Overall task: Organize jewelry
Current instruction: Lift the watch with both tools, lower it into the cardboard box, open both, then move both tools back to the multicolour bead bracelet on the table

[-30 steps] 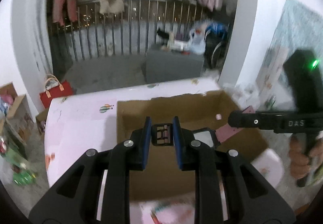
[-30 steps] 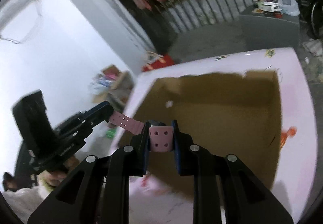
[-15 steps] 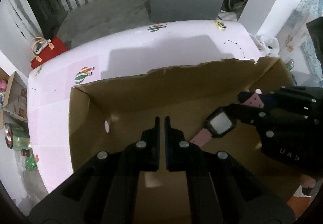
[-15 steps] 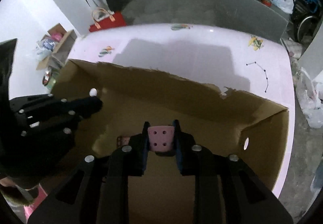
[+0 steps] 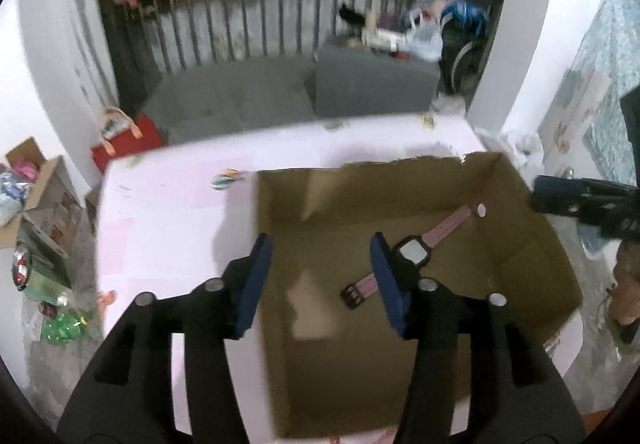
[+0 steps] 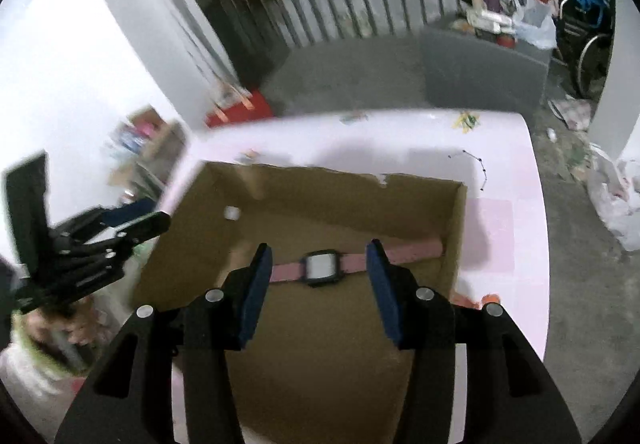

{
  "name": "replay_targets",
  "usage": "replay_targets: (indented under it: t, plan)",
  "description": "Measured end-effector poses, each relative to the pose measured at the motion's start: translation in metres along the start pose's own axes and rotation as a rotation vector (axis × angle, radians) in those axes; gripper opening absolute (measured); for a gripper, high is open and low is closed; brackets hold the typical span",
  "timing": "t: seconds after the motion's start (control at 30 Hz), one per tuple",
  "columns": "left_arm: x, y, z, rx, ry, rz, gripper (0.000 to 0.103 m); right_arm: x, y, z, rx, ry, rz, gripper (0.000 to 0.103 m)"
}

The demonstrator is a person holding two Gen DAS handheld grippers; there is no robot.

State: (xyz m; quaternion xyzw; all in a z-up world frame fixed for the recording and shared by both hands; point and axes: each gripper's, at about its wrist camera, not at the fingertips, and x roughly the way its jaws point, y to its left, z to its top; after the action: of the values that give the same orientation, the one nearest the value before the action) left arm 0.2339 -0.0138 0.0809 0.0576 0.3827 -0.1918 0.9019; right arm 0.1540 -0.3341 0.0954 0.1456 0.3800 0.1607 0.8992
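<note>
A pink-strapped watch (image 5: 414,256) with a black square face lies flat on the floor of an open cardboard box (image 5: 360,169). My left gripper (image 5: 320,248) hovers above the box's left part, its jaws opening with nothing between the pads. The watch shows just past its right finger. In the right wrist view the watch (image 6: 320,267) lies crosswise below my right gripper (image 6: 319,248), whose jaws are opening and do not touch it. The left gripper (image 6: 132,222) appears at the left there, the right gripper (image 5: 576,197) at the far right of the left view. A thin dark chain (image 6: 476,167) lies on the table.
The box (image 6: 332,173) sits on a pale pink table (image 6: 500,228). A red bag (image 5: 124,147) and open cartons (image 5: 36,195) stand on the floor at the left. A grey block (image 5: 372,83) and a metal railing lie behind. A hand (image 5: 626,284) shows at the right.
Both grippers held the watch by its strap ends and lowered it into the box. Now both have let go, spread wide and drawn back up; the watch rests on the box floor.
</note>
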Motion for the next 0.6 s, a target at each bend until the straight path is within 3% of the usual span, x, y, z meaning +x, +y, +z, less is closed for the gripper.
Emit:
replay_targets:
  t: [0.17, 0.27, 0.4, 0.43, 0.53, 0.6]
  plan:
    - [-0.059, 0.025, -0.056, -0.061, -0.106, 0.028, 0.060, -0.047, 0.021, -0.057, -0.054, -0.087, 0.138, 0.048]
    - [-0.074, 0.037, -0.102, -0.123, -0.110, 0.072, 0.061, -0.045, 0.027, -0.091, -0.050, -0.067, 0.171, 0.048]
    - [-0.062, 0.038, -0.149, -0.184, -0.056, 0.069, 0.061, -0.005, 0.029, -0.140, 0.025, 0.044, 0.189, 0.048]
    - [-0.051, 0.033, -0.161, -0.188, -0.011, 0.071, 0.060, 0.004, 0.031, -0.149, 0.031, 0.069, 0.179, 0.047]
    - [-0.028, 0.020, -0.180, -0.175, 0.065, 0.075, 0.045, 0.030, 0.036, -0.175, 0.040, 0.141, 0.142, 0.044]
    - [-0.010, 0.008, -0.186, -0.154, 0.112, 0.079, 0.041, 0.037, 0.040, -0.183, 0.037, 0.162, 0.133, 0.044]
